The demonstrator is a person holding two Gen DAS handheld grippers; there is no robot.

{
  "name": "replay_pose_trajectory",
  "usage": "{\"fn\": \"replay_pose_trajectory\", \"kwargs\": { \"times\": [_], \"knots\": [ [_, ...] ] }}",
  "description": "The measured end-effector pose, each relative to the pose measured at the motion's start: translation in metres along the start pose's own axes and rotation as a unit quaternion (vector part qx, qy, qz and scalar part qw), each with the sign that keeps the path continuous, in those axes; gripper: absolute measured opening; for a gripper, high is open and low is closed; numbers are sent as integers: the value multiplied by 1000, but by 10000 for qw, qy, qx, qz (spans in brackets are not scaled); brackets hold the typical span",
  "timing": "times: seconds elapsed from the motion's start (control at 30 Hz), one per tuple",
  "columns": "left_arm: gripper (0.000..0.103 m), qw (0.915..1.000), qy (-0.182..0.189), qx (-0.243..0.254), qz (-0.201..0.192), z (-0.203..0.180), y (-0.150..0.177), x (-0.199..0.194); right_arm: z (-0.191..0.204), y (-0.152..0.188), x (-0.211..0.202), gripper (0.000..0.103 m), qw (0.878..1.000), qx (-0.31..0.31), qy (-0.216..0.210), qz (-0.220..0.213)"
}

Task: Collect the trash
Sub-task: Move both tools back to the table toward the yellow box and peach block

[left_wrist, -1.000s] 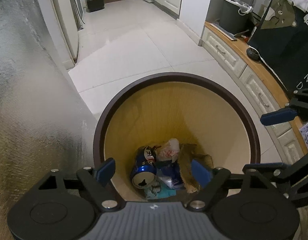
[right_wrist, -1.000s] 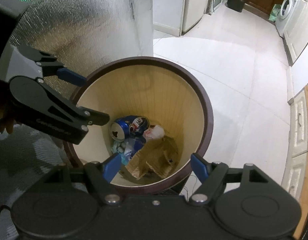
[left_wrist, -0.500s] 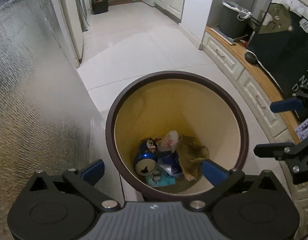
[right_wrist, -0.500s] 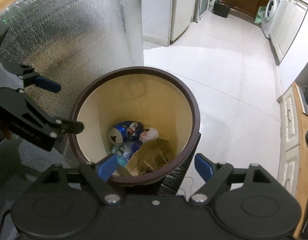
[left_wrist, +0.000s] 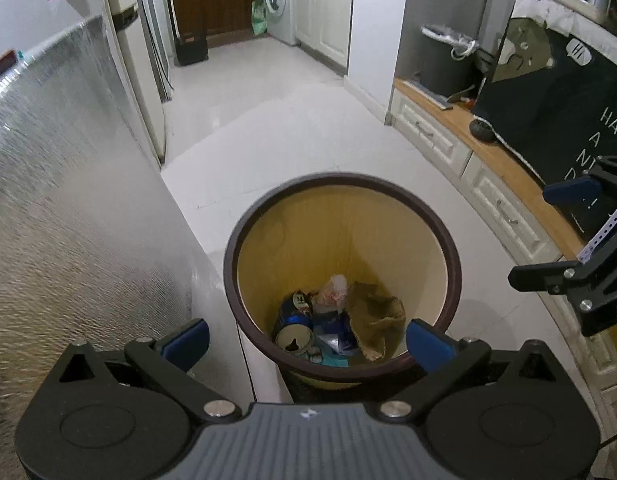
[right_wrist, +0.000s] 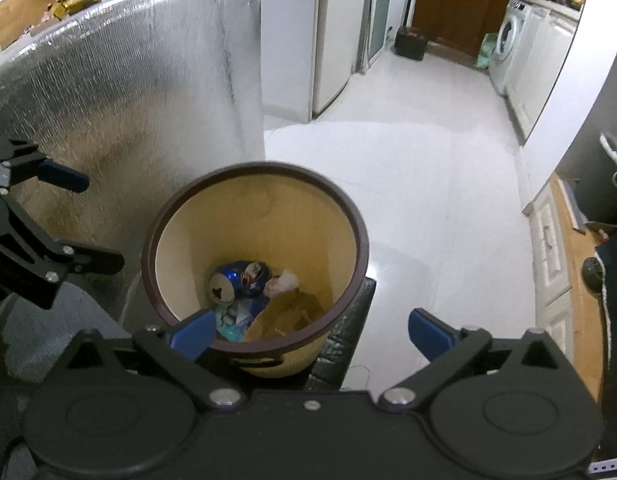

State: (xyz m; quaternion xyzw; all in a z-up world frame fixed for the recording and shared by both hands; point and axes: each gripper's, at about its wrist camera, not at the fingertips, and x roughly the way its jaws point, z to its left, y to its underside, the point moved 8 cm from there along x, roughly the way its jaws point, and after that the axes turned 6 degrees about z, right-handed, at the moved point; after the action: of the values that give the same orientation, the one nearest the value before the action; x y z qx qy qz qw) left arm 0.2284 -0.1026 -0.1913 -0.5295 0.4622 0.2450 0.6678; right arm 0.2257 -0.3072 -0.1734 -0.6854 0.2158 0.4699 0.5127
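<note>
A round bin (left_wrist: 340, 178), yellow inside with a dark brown rim, stands on the floor below both grippers; the right wrist view shows it too (right_wrist: 260, 166). At its bottom lie a crushed blue can (left_wrist: 294, 326) (right_wrist: 236, 280), a crumpled white wad (left_wrist: 332, 288) (right_wrist: 282, 282), brown paper (left_wrist: 376, 316) (right_wrist: 284, 316) and a blue wrapper (left_wrist: 336, 332). My left gripper (left_wrist: 308, 342) hangs above the bin's near rim, open wide and empty. My right gripper (right_wrist: 311, 336) is also above the near rim, its jaws opening with nothing between them. Each gripper shows at the edge of the other's view.
A silver foil-covered panel (left_wrist: 68, 220) rises close on the left of the bin. White tiled floor (left_wrist: 288, 128) stretches beyond it to a washing machine (left_wrist: 278, 4). A low white cabinet with a wooden top (left_wrist: 488, 168) and dark cloth (left_wrist: 556, 92) runs along the right.
Both grippers have risen and drawn back from the bin, which now looks smaller and farther below. Both pairs of jaws have spread wider. The trash in the bin has not moved.
</note>
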Motion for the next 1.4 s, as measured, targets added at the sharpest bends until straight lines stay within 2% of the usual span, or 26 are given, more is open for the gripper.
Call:
{"fn": "replay_pose_trajectory", "kwargs": {
  "times": [0.27, 0.43, 0.67, 0.9, 1.13, 1.3, 1.4],
  "knots": [
    [103, 9988, -120, 107, -463, 4, -4, -44, 4, -7, -40, 103, 9989, 32, 196, -431],
    [103, 9955, -69, 180, -923, 3, -10, -81, 7, -16, -73, 103, 9965, 8, 343, -767],
    [103, 9862, -34, 227, -1641, 4, -23, -136, 21, -38, -120, 103, 9894, -70, 458, -1373],
    [103, 9747, -200, 184, -2217, 22, -31, -189, 49, -73, -161, 103, 9777, -201, 369, -2060],
    [103, 9625, -655, 3, -2632, 69, -35, -234, 86, -118, -179, 103, 9655, -314, 169, -2581],
    [103, 9515, -1131, -322, -2844, 125, -36, -261, 112, -154, -176, 103, 9579, -228, -42, -2861],
    [103, 9450, -1255, -614, -2957, 161, -40, -273, 126, -173, -170, 103, 9541, -199, -162, -2985]
  ]
}}
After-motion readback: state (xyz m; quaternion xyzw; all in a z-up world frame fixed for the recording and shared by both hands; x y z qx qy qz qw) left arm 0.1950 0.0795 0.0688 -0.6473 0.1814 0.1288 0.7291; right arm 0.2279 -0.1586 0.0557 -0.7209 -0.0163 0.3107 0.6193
